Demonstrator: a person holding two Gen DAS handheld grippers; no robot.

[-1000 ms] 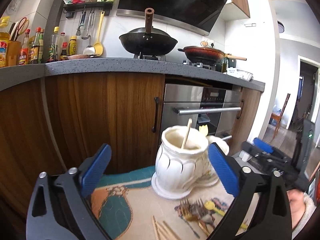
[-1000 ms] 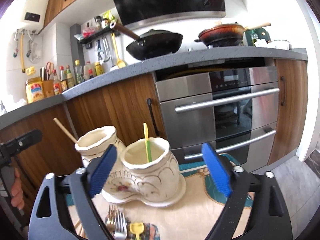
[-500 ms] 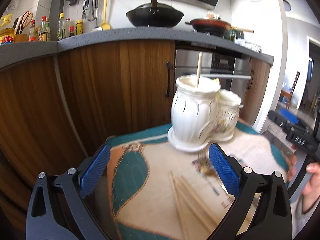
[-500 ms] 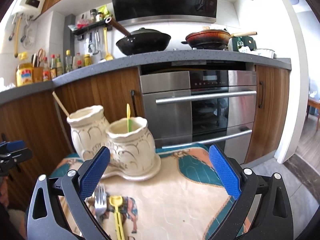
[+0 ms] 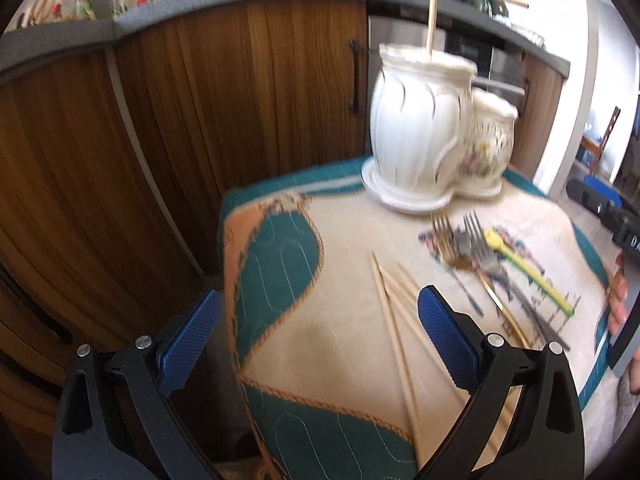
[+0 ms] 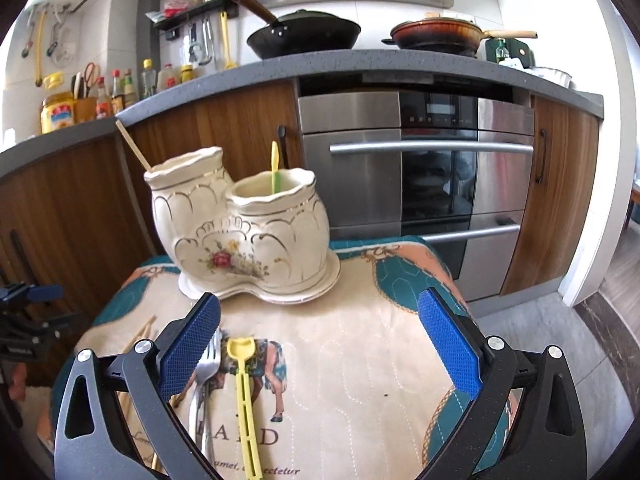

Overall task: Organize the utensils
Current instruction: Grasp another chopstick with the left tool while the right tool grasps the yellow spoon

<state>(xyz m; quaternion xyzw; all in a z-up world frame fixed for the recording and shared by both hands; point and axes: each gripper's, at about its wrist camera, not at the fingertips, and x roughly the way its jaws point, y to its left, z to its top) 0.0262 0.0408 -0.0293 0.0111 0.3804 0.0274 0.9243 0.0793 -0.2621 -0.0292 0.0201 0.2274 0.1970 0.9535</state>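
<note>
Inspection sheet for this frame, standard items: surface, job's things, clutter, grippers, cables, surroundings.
Surface: quilted cloth over a small table.
Job's things: double ceramic holder, one chopstick and one yellow utensil already in; loose chopsticks, forks, yellow scoop on the cloth.
Clutter: nothing seen.
Grippers: left gripper and right gripper both open, empty.
Cables: nothing seen.
Surroundings: oven, woks, wooden cabinets.

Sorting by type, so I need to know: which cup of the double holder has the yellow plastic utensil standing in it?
The shorter cup, the one nearer the oven. The taller cup beside it holds only a wooden chopstick.
</note>
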